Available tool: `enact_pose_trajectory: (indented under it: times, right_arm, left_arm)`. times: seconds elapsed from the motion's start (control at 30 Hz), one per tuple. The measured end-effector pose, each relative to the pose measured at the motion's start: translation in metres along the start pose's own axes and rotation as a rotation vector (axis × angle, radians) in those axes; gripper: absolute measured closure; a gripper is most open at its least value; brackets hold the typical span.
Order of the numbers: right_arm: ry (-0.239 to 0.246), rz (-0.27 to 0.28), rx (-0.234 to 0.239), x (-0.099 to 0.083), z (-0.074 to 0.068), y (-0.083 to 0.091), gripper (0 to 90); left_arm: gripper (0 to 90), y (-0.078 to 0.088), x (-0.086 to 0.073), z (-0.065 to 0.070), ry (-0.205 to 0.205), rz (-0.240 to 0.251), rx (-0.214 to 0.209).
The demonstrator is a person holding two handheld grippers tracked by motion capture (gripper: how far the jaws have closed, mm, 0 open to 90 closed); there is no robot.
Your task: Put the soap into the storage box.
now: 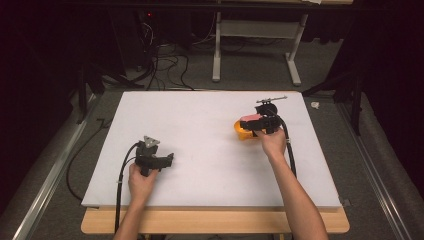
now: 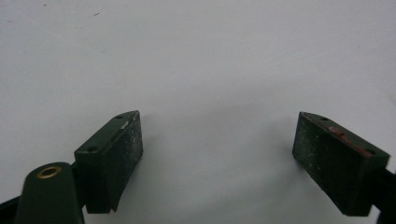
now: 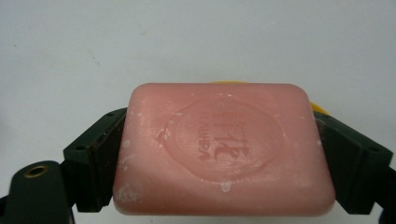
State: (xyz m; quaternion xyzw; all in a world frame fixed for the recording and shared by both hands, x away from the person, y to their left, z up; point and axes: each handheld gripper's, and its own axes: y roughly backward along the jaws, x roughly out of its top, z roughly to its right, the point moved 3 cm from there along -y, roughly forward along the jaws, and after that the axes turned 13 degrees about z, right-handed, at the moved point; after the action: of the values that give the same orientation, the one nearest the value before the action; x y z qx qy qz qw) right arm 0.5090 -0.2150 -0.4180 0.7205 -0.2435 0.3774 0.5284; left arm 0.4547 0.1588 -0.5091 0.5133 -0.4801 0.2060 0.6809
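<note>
White board (image 1: 200,130) lies on a wooden counter (image 1: 215,222). Grey carpet floor (image 1: 250,70); black cables (image 1: 165,65) beyond the counter's far-left corner. White table frame (image 1: 255,37) behind. Surroundings dark.

There is one pink soap bar (image 3: 224,149), one yellow dish (image 1: 242,131) under it, and one white worktop (image 1: 210,130). Two grippers are counted: the left gripper (image 2: 217,154) and the right gripper (image 3: 224,158), one in each of the person's two hands.
</note>
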Motion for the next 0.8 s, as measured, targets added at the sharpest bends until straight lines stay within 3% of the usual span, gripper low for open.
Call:
enact_pose_trajectory:
  times: [0.37, 0.8]
  right_arm:
    - [-0.027, -0.049, -0.022, -0.003, 0.004, -0.015, 13.6]
    - [-0.095, -0.085, -0.038, -0.009, 0.013, -0.028, 13.5]
  left_arm:
    - [16.6, 0.0, 0.0, 0.0, 0.0, 0.0, 0.0]
    - [16.7, 0.0, 0.0, 0.0, 0.0, 0.0, 0.0]
